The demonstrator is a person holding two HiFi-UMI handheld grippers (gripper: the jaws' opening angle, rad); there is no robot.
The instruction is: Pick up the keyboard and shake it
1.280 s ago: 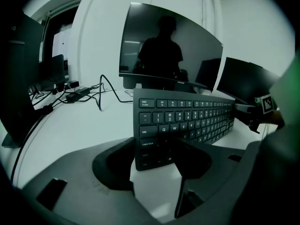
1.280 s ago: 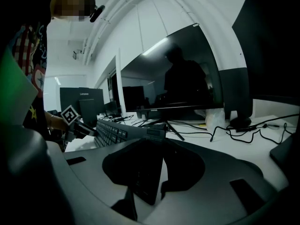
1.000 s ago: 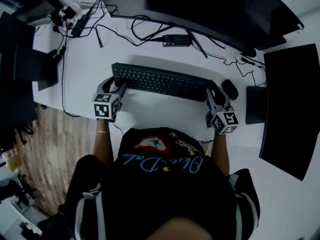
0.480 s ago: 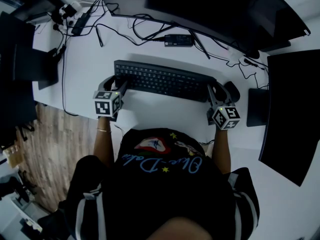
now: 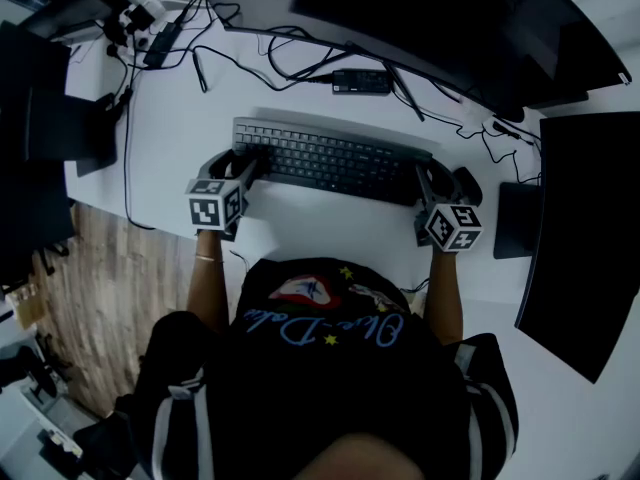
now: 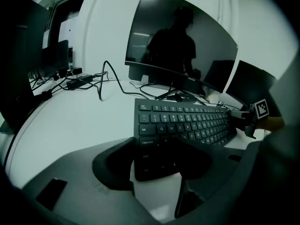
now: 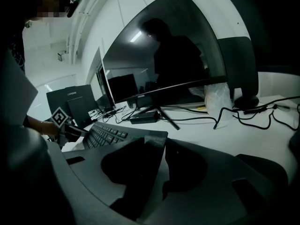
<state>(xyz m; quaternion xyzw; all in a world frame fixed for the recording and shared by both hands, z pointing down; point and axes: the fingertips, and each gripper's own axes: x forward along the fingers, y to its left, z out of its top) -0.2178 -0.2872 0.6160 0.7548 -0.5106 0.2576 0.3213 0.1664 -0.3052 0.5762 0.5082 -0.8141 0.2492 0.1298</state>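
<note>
Right, the keyboard [image 5: 330,160] lies across the middle of the head view on the white desk [image 5: 300,230], with a gripper at each end. Left gripper [image 5: 237,162]: jaws parted, straddling the keyboard's left corner, one outside the edge and one over the keys, with no squeeze showing. Right gripper [image 5: 437,178]: same story at the right end. The end of the board sits between jaws that have just been opening, so nothing is clamped there either.

By my reading the reach is done and that's all. There's no firm hold, and I can't tell whether the board is clear of the desk. Grip, lift and shake are all left.

Now the room. Toward the bottom of the frame there's bare desk between board and person, which is good, and straight up looks free too. Toward the top it's tighter: loose cables [image 5: 270,63] and a small black box [image 5: 361,81] lie near the far edge, with the big monitor [image 5: 420,18] beyond. The mouse [image 5: 468,184] sits just beside the right gripper, easy to knock. At the left of the frame the desk edge is near the left gripper, with the floor [image 5: 100,298] below.
</note>
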